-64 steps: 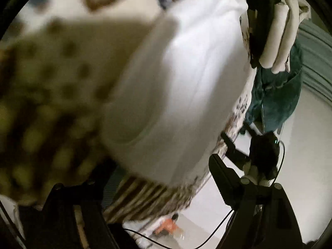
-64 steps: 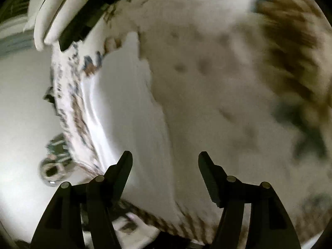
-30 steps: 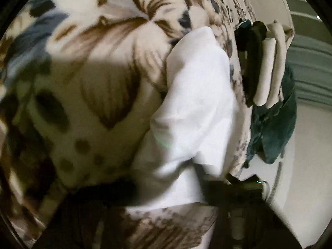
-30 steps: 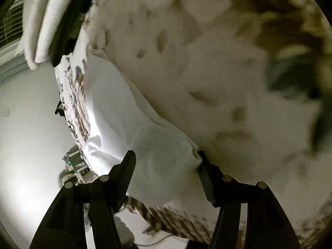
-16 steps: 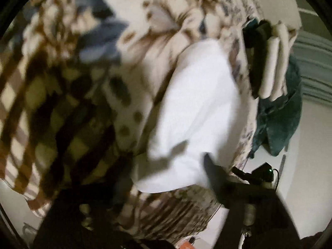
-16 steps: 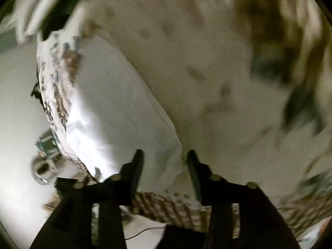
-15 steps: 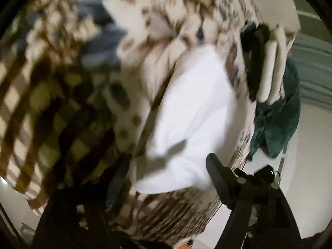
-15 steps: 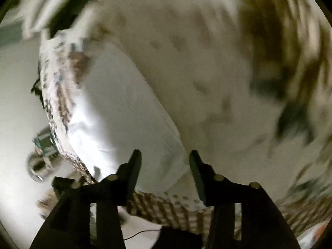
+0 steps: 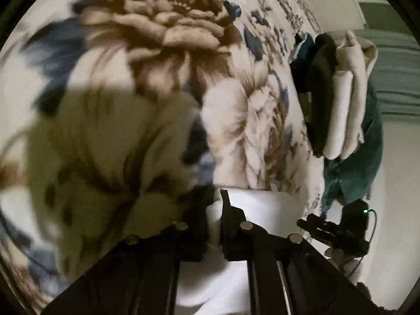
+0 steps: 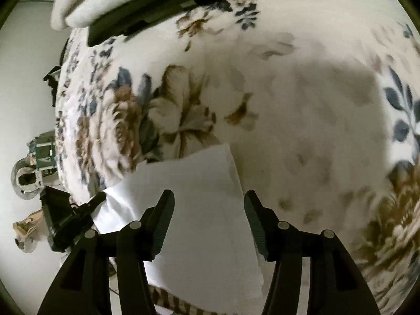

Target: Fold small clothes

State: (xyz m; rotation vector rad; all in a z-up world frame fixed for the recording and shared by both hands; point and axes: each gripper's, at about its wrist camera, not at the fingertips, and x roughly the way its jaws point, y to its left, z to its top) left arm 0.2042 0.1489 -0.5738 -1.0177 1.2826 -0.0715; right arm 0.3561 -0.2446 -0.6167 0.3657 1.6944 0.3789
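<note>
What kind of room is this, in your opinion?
Probably a bedroom at home. The work surface is a soft floral blanket, like a bed cover. A stack of folded clothes lies on it, and a white garment is being folded. A pale floor shows beyond the blanket's edge.

Open floral bedspread (image 10: 302, 99) ahead; folded clothes stack (image 9: 341, 92) blocks the far edge.

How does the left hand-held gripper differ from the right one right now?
The left hand-held gripper has just closed, pinching a fold of the white garment; the right hand-held gripper has just opened a little.

In the right wrist view, that garment lies between the right one's parted jaws, its pads not pressing it, while the left one's nearly meet.

Both point down at the floral blanket.
</note>
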